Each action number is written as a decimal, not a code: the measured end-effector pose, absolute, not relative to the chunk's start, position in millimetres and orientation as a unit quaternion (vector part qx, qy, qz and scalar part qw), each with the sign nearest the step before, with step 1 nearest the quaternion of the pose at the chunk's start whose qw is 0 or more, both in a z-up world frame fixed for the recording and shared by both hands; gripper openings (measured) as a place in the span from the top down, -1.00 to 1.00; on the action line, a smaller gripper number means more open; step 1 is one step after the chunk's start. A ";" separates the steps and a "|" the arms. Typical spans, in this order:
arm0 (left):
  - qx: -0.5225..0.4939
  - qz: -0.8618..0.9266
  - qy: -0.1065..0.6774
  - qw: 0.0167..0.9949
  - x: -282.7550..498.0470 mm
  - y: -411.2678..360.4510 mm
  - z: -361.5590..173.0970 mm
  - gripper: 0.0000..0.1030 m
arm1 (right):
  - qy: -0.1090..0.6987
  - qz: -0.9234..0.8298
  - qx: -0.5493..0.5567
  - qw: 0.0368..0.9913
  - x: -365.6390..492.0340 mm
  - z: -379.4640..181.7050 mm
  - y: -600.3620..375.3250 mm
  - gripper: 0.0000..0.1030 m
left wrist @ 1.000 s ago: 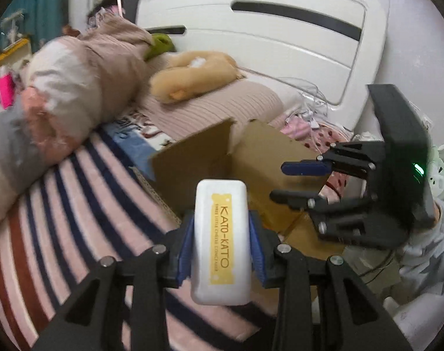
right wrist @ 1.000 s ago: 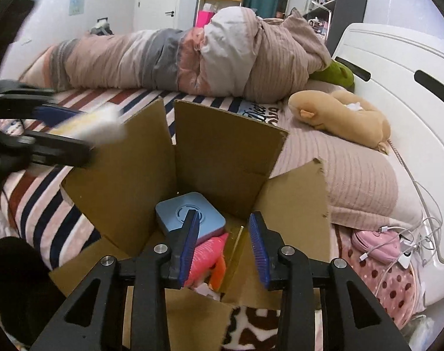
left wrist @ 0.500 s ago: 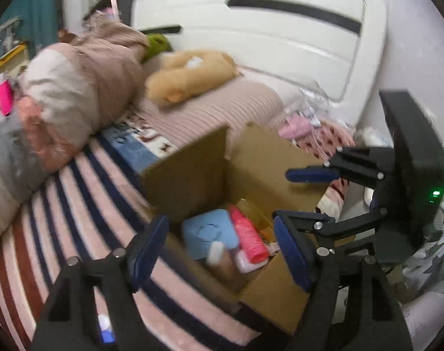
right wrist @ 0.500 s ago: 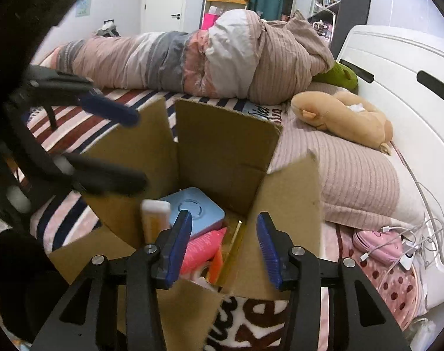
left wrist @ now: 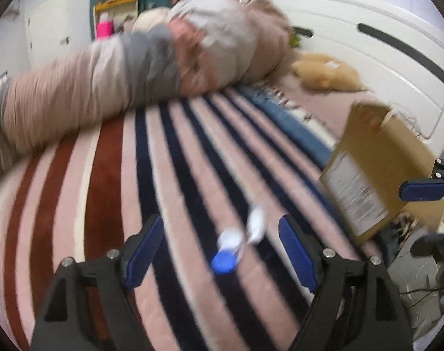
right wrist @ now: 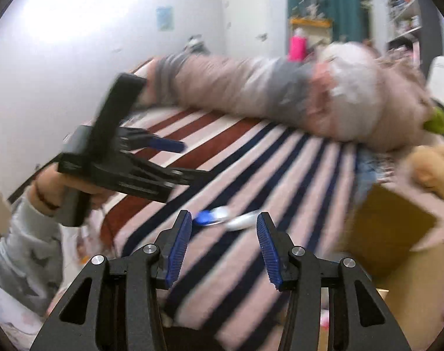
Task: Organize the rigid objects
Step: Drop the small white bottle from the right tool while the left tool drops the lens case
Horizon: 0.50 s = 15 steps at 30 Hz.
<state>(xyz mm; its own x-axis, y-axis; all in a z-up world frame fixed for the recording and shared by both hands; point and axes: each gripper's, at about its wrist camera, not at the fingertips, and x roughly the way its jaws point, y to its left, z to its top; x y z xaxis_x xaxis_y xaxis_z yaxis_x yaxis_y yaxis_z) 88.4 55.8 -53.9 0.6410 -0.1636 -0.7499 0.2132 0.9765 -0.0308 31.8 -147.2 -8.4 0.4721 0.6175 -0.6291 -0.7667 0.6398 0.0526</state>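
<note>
- Left wrist view: your left gripper (left wrist: pixel 222 242) is now pointing across the striped blanket (left wrist: pixel 175 158) rather than down into the cardboard box (left wrist: pixel 380 158), which has slid from the middle of the frame half a second ago to the right edge.
- Its tongs are standing wide apart and holding nothing; the white Kato-Kato bar they were clamping a second ago is gone from between them.
- A small white tube with a blue cap (left wrist: pixel 239 245) is lying on the blanket in the lower centre, framed by the two blue pads, though you cannot tell from the blur how far past the fingertips it is.
- The blanket is running open and flat from the pads up to the rolled duvet (left wrist: pixel 151 64) across the upper half; the box flap with its printed label is closing off the right side, and your right gripper (left wrist: pixel 426 213) is poking in at the far right edge.
- Right wrist view: your right gripper (right wrist: pixel 224 248) has swung away from the box (right wrist: pixel 388 234), which filled the centre before and is now sitting at the right edge.
- Its tongs are spread wider than half a second ago and gripping nothing.
- The tube (right wrist: pixel 222 218) is lying just above the fingertips in the centre, cap towards the left.
- Your left gripper (right wrist: pixel 181 159) is hanging at centre left above the blanket (right wrist: pixel 251 175), tongs parted and empty, well apart from the tube.
- The bed edge is dropping away at lower left beside your sleeve (right wrist: pixel 26 251); the wall is bounding the upper left.
</note>
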 end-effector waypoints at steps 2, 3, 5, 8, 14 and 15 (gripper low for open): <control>0.029 -0.102 0.423 0.900 88.2 65.1 -78.7 -0.52 | 0.346 0.402 -0.121 0.839 42.0 -28.9 -122.5 0.18; 0.027 -0.104 0.430 0.897 87.2 69.0 -90.4 -0.52 | 0.367 0.394 -0.117 0.834 51.1 -43.8 -111.0 0.18; 0.025 -0.109 0.442 0.890 87.5 71.8 -112.6 -0.52 | 0.400 0.370 -0.107 0.832 71.6 -70.3 -98.0 0.18; 0.021 -0.119 0.448 0.886 88.1 72.0 -131.9 -0.52 | 0.432 0.327 -0.089 0.836 103.6 -104.4 -88.5 0.18; 0.027 -0.138 0.442 0.886 91.0 63.3 -154.7 -0.52 | 0.465 0.301 -0.039 0.832 156.0 -143.6 -80.7 0.18; 0.030 -0.139 0.439 0.887 91.3 61.4 -156.1 -0.52 | 0.467 0.299 -0.034 0.831 160.7 -144.1 -79.8 0.18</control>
<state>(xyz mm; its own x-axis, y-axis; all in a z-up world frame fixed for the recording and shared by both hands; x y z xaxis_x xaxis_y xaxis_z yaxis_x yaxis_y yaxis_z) 91.3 61.4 -156.1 0.5751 -0.2204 -0.7878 0.2728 0.9596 -0.0693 160.7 -79.8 -144.1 0.3844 0.4655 -0.7972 -0.5283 0.8191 0.2236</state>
